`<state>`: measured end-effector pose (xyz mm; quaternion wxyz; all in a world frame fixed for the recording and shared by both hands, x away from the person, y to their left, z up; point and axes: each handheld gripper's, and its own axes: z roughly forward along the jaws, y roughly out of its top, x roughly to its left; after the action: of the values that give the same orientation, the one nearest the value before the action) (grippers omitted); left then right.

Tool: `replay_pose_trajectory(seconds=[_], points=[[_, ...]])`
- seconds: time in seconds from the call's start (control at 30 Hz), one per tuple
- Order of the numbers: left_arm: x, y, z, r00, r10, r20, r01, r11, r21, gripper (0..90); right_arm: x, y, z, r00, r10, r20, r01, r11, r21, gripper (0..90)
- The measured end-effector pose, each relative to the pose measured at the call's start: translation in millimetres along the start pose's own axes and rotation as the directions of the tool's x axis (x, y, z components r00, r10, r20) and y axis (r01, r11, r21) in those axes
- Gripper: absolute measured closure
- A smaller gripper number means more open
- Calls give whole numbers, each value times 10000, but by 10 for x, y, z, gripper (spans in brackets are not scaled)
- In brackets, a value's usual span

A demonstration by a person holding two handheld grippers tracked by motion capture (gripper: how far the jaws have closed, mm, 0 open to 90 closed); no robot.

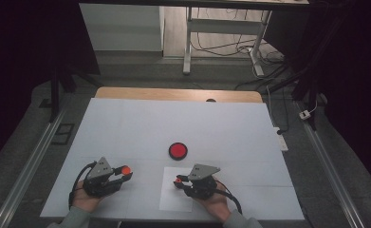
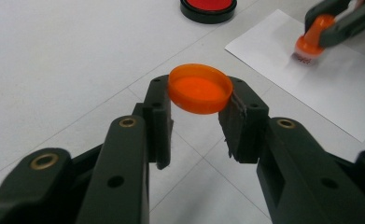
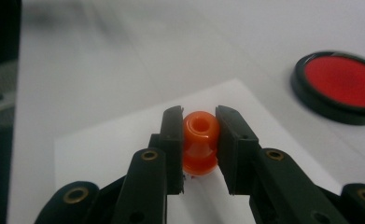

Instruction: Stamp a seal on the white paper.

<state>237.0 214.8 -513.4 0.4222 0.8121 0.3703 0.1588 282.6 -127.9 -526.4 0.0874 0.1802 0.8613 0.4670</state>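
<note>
Two claws are seen from above: the left claw [image 1: 125, 174] and right claw [image 1: 178, 181], near a red ink pad [image 1: 178, 151] on the tabletop [image 1: 140, 123]. An orange cap [image 2: 200, 88] is pinched in the left gripper view. An orange stamp [image 3: 200, 142] is pinched upright on white paper [image 3: 105, 140] in the right gripper view.

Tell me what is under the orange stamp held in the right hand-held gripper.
The orange stamp stands on the white paper sheet, clamped in the right hand-held gripper. A bit of red ink shows at its base. The print beneath is covered.
</note>
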Motion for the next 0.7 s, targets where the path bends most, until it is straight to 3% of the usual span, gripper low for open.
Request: replay_pose_trajectory(seconds=[0.13,0.7], points=[[5,-2,4,10000,0,23,0,10000,23,645,-52,49,-110,9991,406,94,-399,9974,-599,721],[6,-10,24,10000,-1,44,1,10000,83,646,-179,56,-274,9965,791,286,-759,9922,-987,721]])
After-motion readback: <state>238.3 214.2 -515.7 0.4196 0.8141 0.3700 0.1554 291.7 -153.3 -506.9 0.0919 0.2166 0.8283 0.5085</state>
